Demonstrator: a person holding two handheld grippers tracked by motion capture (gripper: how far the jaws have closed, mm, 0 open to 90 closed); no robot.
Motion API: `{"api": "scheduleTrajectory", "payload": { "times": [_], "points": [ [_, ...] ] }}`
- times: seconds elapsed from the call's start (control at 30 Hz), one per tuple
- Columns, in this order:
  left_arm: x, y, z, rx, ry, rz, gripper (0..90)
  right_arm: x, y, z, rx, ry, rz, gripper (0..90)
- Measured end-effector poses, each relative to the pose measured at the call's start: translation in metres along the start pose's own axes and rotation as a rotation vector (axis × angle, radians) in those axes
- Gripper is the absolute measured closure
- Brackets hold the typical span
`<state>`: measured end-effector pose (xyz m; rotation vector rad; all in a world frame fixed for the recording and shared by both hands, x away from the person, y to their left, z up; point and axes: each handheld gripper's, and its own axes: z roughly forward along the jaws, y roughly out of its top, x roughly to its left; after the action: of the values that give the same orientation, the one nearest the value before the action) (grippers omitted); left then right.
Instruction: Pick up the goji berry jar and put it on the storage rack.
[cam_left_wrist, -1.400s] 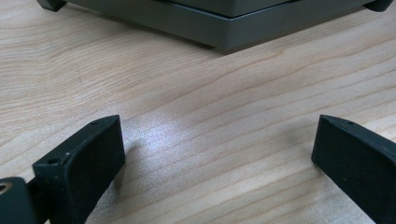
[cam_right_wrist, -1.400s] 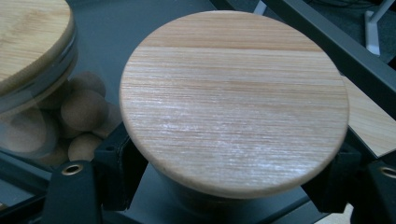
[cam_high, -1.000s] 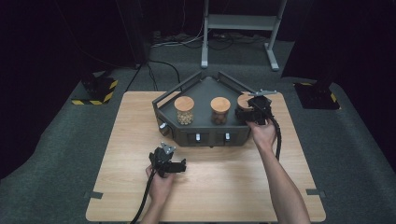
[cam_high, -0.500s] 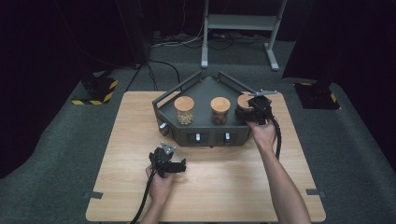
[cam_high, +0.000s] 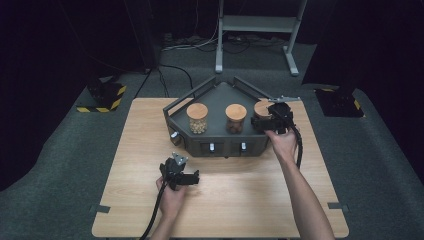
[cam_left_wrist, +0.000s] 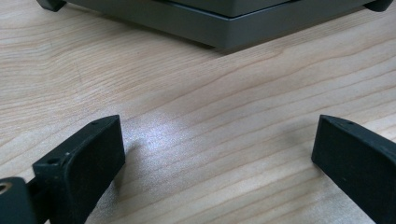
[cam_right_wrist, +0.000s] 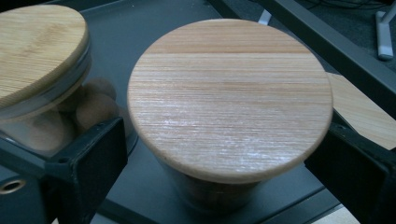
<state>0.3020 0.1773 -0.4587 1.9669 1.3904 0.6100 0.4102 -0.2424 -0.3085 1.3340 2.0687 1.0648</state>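
Three glass jars with round wooden lids stand in a dark grey angular tray (cam_high: 220, 146) on the light wooden counter (cam_high: 250, 200); the right gripper (cam_high: 276, 119) sits at the rightmost jar (cam_high: 261, 108), the left gripper (cam_high: 181, 175) rests nearer the counter's front edge.

Left gripper view: its black fingers (cam_left_wrist: 79, 163) gape wide over bare wood, holding nothing.

Right gripper view: the fingers (cam_right_wrist: 88, 163) have just been opening; the jar's lid (cam_right_wrist: 229, 112) sits between them, its rim just beside the pads, the middle jar (cam_right_wrist: 42, 51) beside it.
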Motion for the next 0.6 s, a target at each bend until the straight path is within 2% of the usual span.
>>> {"api": "scheduleTrajectory", "payload": {
  "times": [0.17, 0.6],
  "points": [
    [0.000, 0.000, 0.000, 0.000, 0.000, -0.001, 2.5, -0.001, 0.000, -0.003, -0.008, 0.016, -0.008, 4.4],
    [0.000, 0.000, 0.000, 0.000, 0.000, -0.001, 2.5, -0.003, -0.004, -0.012, -0.037, 0.046, 0.007, 3.9]
  ]
}}
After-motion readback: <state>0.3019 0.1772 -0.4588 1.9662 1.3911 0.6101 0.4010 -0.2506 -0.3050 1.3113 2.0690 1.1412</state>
